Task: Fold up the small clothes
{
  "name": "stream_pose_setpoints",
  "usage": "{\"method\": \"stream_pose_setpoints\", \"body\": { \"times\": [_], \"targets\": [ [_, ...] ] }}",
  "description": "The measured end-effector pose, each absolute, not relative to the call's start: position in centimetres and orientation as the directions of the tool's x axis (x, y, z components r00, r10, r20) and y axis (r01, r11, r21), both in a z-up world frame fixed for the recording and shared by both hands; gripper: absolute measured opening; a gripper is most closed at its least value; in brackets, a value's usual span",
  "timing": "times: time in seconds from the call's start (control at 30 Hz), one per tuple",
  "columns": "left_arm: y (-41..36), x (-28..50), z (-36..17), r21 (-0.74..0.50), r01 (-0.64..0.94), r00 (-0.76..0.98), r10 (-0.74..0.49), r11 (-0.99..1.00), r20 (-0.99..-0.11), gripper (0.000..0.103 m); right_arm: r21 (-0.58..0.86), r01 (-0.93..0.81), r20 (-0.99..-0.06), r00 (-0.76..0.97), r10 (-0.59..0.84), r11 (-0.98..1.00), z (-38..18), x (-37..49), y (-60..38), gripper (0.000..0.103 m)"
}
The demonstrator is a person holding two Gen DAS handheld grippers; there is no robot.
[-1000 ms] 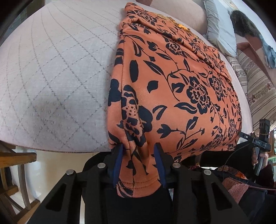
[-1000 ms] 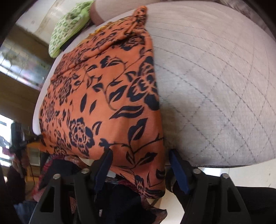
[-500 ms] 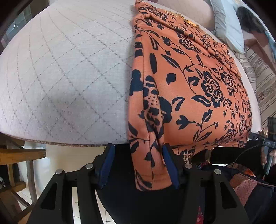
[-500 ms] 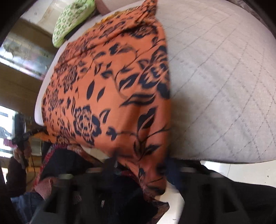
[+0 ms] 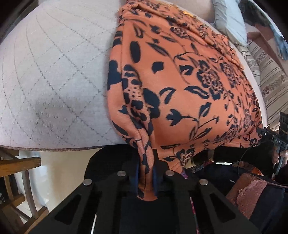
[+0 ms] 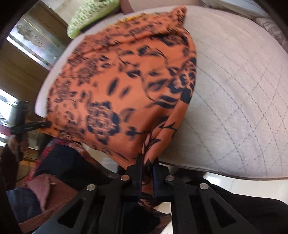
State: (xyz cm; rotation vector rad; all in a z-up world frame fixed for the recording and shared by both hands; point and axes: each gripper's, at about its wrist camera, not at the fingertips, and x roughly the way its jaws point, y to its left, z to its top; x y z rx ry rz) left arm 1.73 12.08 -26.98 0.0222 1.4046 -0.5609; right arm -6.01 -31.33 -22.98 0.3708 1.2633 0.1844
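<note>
**Both tools clamped on the near hem of the orange garment**

The orange garment [image 5: 189, 86] with a dark floral print is lying on a grey quilted pad [image 5: 54, 81] that is covering the bench, and its near hem is hanging over the near edge of the bench. The far end of the garment is reaching toward the far edge, where it is bunching into folds.

The left tool [image 5: 146, 177] is gripping the hem at the garment's left near corner. Its jaws have just been closing and are now pressing on a gathered pleat of cloth, which is standing pinched between the blue pads [image 5: 155, 178].

The right tool [image 6: 148, 173] is gripping the hem at the garment's right near corner. Its jaws have likewise just been closing, and cloth is sitting squeezed between them. This view is blurring, so the print detail is unclear.

A green patterned cushion [image 6: 93, 14] is lying beyond the far edge in the right wrist view. A pale blue pillow [image 5: 228, 19] and a striped cloth [image 5: 266, 72] are lying past the bench's right side in the left wrist view.
</note>
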Motion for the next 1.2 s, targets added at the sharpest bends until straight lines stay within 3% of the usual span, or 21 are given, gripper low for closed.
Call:
{"method": "stream_pose_setpoints", "body": {
  "times": [0.27,0.57,0.77,0.83,0.97,1.07,1.13,1.17,1.2],
  "targets": [
    [13.2,3.1,-21.9,-0.480,0.356,0.147,-0.555,0.802,-0.819,0.009,0.602,-0.036,-0.683,0.495,0.537,0.798,-16.2,-4.3,-31.5,0.008],
    [13.2,11.5,-14.9,-0.579,0.326,0.281,-0.661,0.748,-0.696,0.009,0.752,-0.012,-0.450,0.720,0.528,0.659,-11.8,1.5,-37.5,0.008],
    [10.0,20.1,-14.2,-0.556,0.282,0.280,-0.621,0.782,-0.732,0.009,0.786,0.075,-0.409,0.808,0.424,0.614,-11.3,8.4,-44.0,0.008],
    [8.7,22.2,-14.9,-0.537,0.266,0.269,-0.597,0.800,-0.756,0.009,0.765,0.132,-0.455,0.803,0.385,0.630,-11.7,10.7,-45.6,0.008],
    [7.1,23.2,-16.2,-0.527,0.279,0.247,-0.591,0.803,-0.768,0.009,0.784,0.167,-0.517,0.709,0.480,0.598,-13.6,12.6,-45.4,0.012],
    [7.8,22.5,-16.8,-0.531,0.285,0.250,-0.597,0.798,-0.763,0.009,0.707,0.173,-0.614,0.631,0.475,0.685,-14.3,10.7,-43.2,0.025],
    [8.8,22.2,-17.1,-0.543,0.265,0.251,-0.601,0.797,-0.759,0.009,0.699,0.174,-0.634,0.600,0.488,0.694,-14.8,8.4,-42.2,0.048],
    [9.2,22.1,-17.3,-0.548,0.255,0.253,-0.602,0.797,-0.757,0.009,0.707,0.186,-0.636,0.589,0.499,0.682,-15.3,6.9,-41.6,0.074],
    [9.8,21.7,-17.4,-0.554,0.242,0.255,-0.603,0.796,-0.756,0.009,0.716,0.193,-0.630,0.591,0.503,0.670,-15.5,5.5,-41.3,0.078]
  ]
}}
